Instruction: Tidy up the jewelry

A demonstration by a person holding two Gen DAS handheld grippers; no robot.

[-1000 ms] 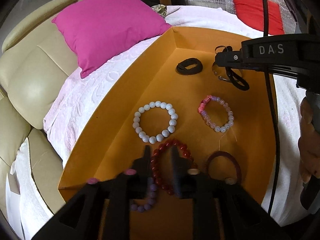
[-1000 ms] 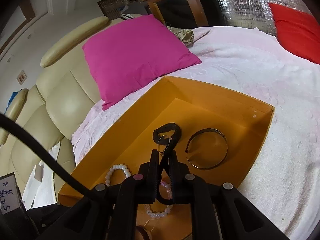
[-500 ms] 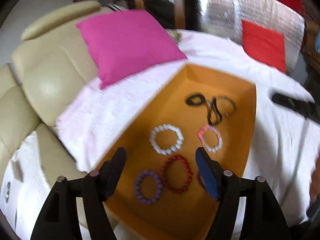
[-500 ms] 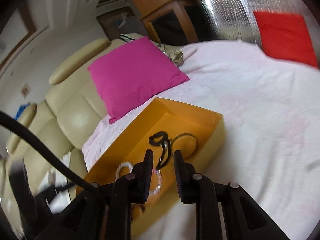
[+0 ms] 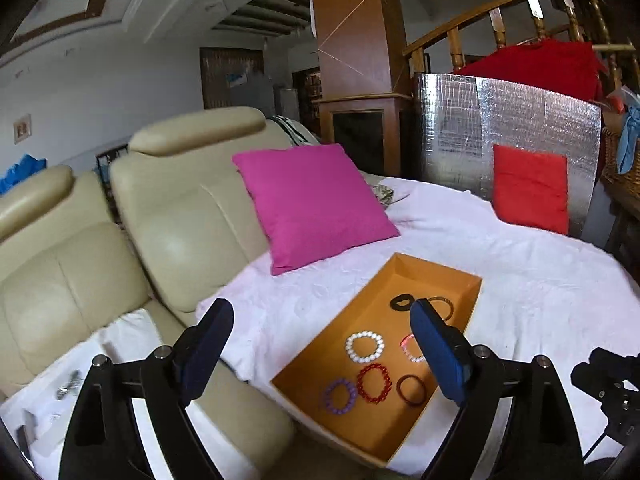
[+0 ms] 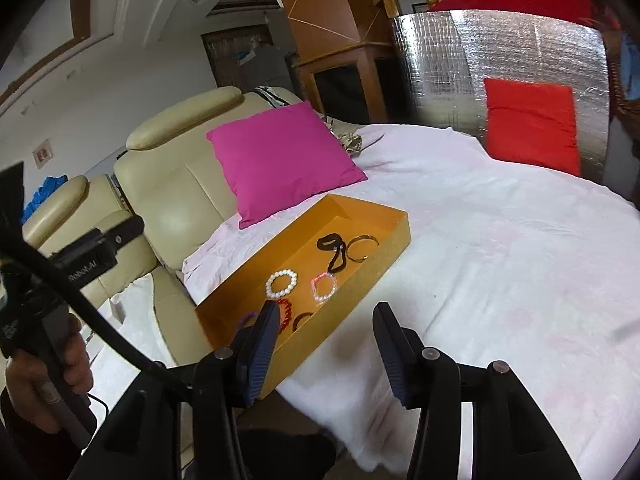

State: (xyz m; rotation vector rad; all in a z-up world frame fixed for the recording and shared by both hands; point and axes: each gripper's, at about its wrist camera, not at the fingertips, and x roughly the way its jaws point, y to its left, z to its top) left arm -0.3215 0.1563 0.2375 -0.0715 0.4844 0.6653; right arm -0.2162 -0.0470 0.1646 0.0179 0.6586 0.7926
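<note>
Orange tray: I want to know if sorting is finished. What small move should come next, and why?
Probably none beyond setting both tools down. Every bracelet seen lies apart inside the orange tray, the left tool and right tool hang open and empty, and nothing lies on the white cloth nearby.

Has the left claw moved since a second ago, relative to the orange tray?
Yes. The left claw has pulled up and back from the orange tray; it was closed low over the red bead bracelet, now open and empty.
</note>
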